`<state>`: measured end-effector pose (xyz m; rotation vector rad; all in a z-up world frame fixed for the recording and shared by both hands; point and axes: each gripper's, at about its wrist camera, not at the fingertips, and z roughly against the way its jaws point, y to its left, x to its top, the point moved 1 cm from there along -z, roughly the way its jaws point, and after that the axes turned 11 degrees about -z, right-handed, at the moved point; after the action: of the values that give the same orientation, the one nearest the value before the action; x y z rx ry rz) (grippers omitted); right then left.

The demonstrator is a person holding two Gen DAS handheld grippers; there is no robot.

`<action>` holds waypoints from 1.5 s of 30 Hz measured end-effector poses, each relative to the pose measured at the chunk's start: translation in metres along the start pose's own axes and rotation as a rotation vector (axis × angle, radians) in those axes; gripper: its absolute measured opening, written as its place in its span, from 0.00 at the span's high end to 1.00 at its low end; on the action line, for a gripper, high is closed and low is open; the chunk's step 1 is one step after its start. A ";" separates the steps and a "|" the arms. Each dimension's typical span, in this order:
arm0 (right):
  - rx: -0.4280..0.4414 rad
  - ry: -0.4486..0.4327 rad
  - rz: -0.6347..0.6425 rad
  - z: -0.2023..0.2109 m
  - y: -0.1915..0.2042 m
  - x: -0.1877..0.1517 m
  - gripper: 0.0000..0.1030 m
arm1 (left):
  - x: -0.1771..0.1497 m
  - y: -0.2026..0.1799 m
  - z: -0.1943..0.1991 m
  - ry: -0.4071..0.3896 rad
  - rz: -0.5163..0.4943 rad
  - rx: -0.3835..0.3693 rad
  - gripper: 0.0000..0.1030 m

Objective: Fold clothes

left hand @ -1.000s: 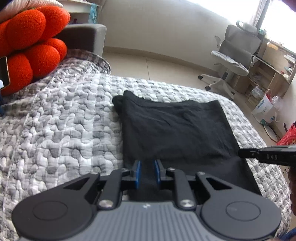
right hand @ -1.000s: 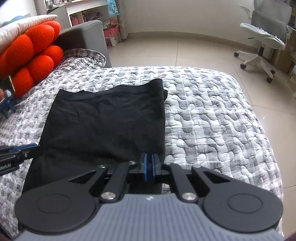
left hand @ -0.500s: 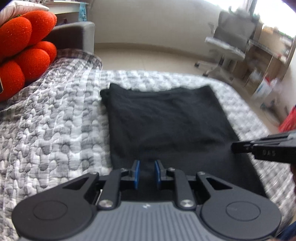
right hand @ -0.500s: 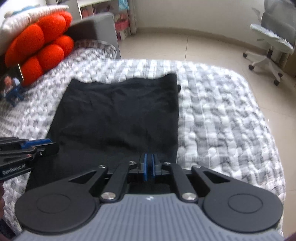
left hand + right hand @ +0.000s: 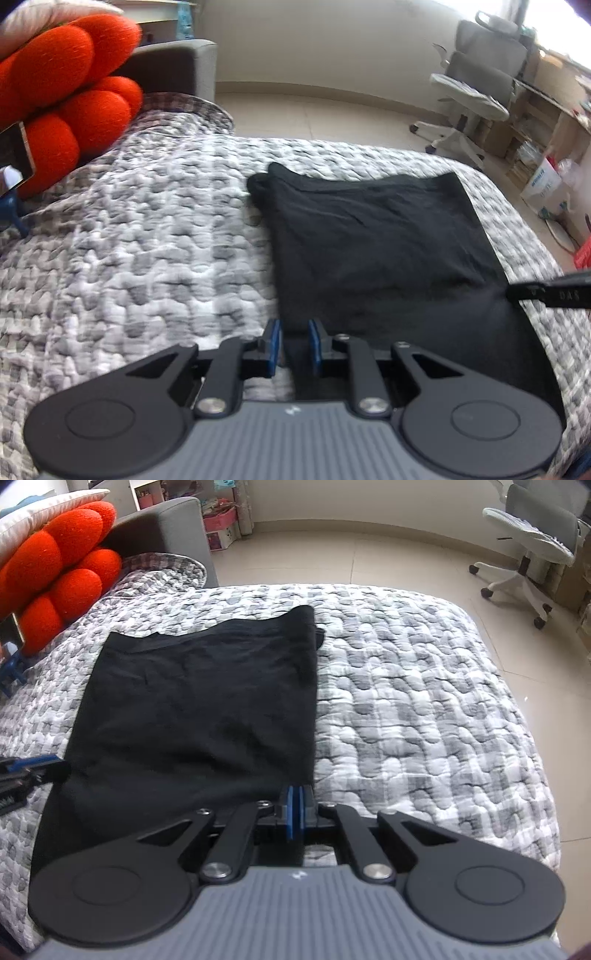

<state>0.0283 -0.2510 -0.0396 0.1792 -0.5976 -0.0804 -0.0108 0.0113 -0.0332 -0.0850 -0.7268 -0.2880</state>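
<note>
- One black garment (image 5: 373, 251) lies flat on the grey quilted bed (image 5: 147, 240).
- Two grippers: left gripper (image 5: 294, 345) has its jaws slightly parted over the garment's near-left edge; right gripper (image 5: 295, 809) is pinched closed at the near-right corner.
- One orange cushion (image 5: 59, 576); one office chair (image 5: 532, 554).

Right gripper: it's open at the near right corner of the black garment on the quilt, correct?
Not quite. The right gripper is shut, not open: the right wrist view shows its blue pads pressed together at the near right corner of the black garment, apparently pinching the edge. The garment does lie on the quilt.
</note>
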 end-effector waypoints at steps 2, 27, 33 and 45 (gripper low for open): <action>-0.006 -0.011 -0.001 0.003 -0.002 0.000 0.90 | 0.001 0.005 0.003 -0.015 0.023 -0.006 0.82; 0.082 -0.123 0.112 0.039 -0.001 -0.013 0.87 | 0.004 0.002 0.021 -0.033 0.038 -0.047 0.82; 0.214 -0.138 0.423 0.060 0.021 -0.051 0.87 | 0.001 -0.018 0.039 -0.067 -0.041 -0.108 0.82; 0.392 -0.113 0.896 0.079 0.054 -0.126 0.69 | -0.003 -0.062 0.020 -0.060 -0.112 -0.201 0.80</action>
<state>-0.1194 -0.1937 -0.0347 0.2729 -0.7575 0.9032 -0.0438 -0.0440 -0.0221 -0.2446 -0.7618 -0.4666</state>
